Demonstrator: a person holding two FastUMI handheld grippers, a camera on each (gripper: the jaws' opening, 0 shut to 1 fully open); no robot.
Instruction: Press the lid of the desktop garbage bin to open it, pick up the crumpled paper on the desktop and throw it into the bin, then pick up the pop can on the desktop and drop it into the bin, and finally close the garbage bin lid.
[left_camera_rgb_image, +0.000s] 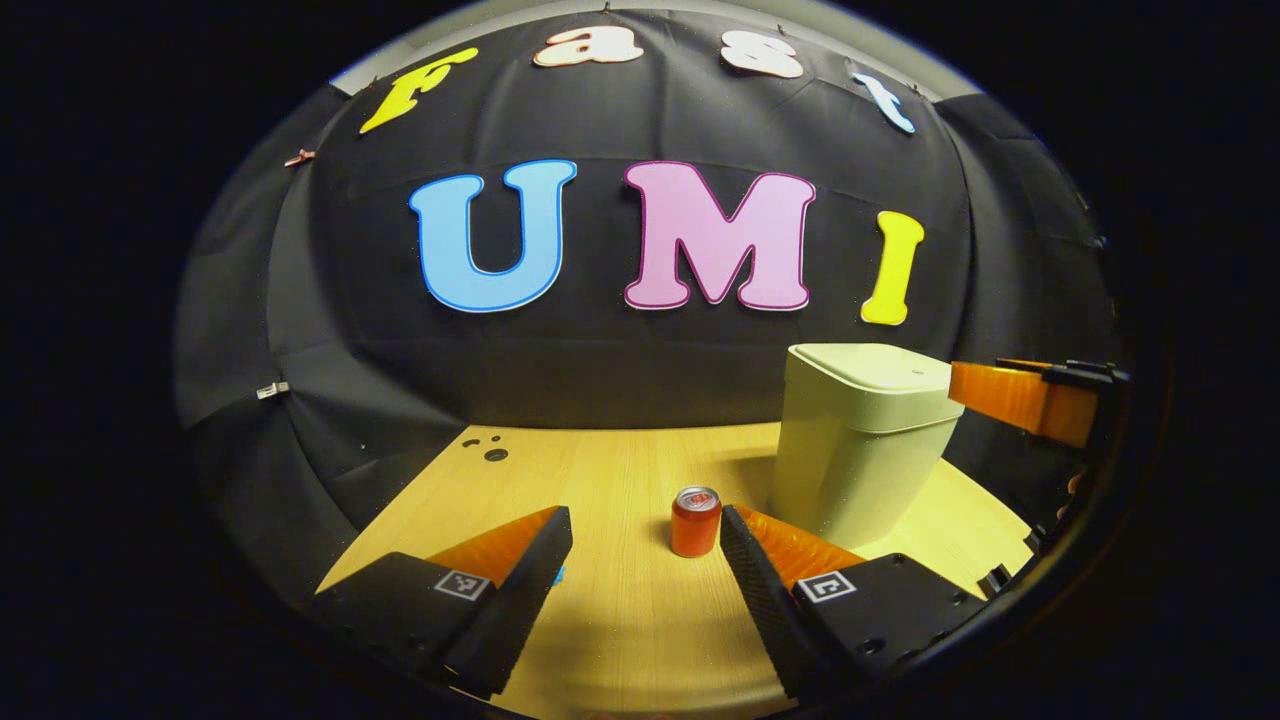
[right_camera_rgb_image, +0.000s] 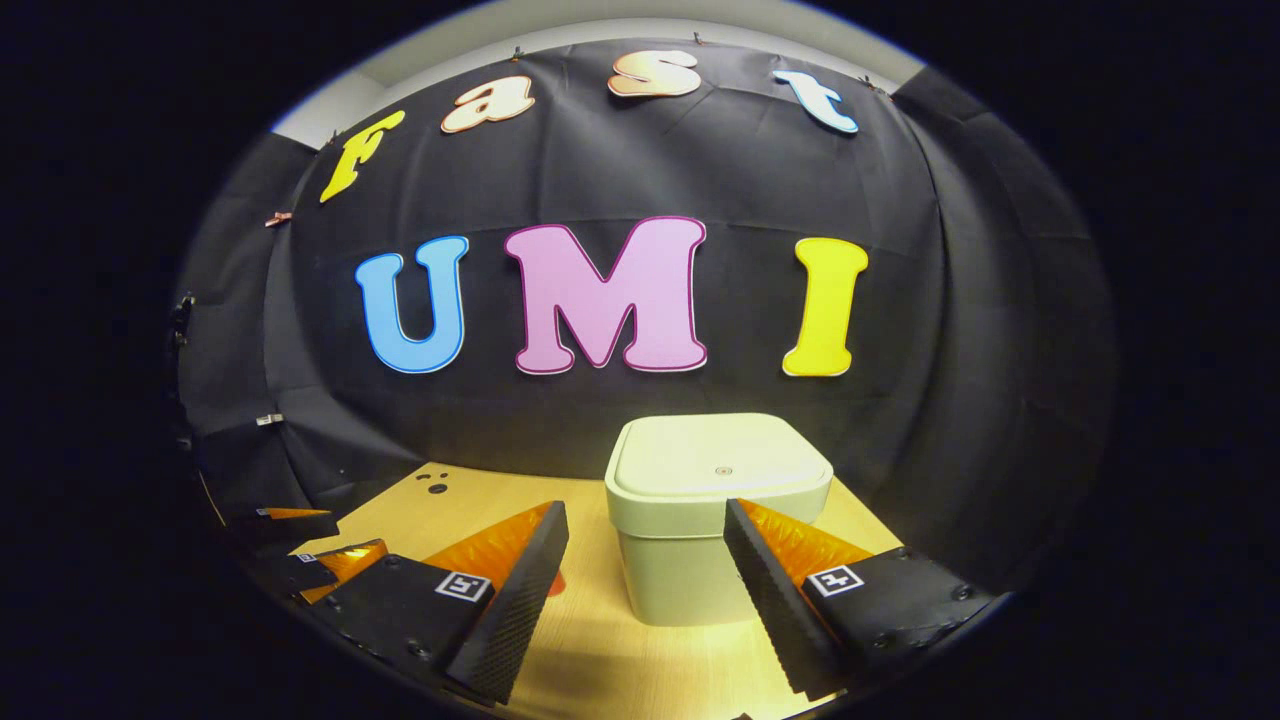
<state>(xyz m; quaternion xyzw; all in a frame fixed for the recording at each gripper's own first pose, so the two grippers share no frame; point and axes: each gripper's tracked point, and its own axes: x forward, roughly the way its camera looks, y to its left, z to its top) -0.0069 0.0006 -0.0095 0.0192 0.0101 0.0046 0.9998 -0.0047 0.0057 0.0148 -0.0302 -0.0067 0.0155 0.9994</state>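
Observation:
A red pop can stands upright on the wooden table, just ahead of my left gripper, nearer its right finger. That gripper is open and holds nothing. The pale green bin stands behind and right of the can, lid down. In the right gripper view the bin is straight ahead with its flat lid closed. My right gripper hovers open in front of it at about lid height, apart from it. A sliver of red shows behind its left finger.
The black cloth wall rises close behind the bin and wraps both sides. A few small dark holes mark the table's far left corner. The right gripper reaches in beside the bin's lid, and the left gripper sits low at the left.

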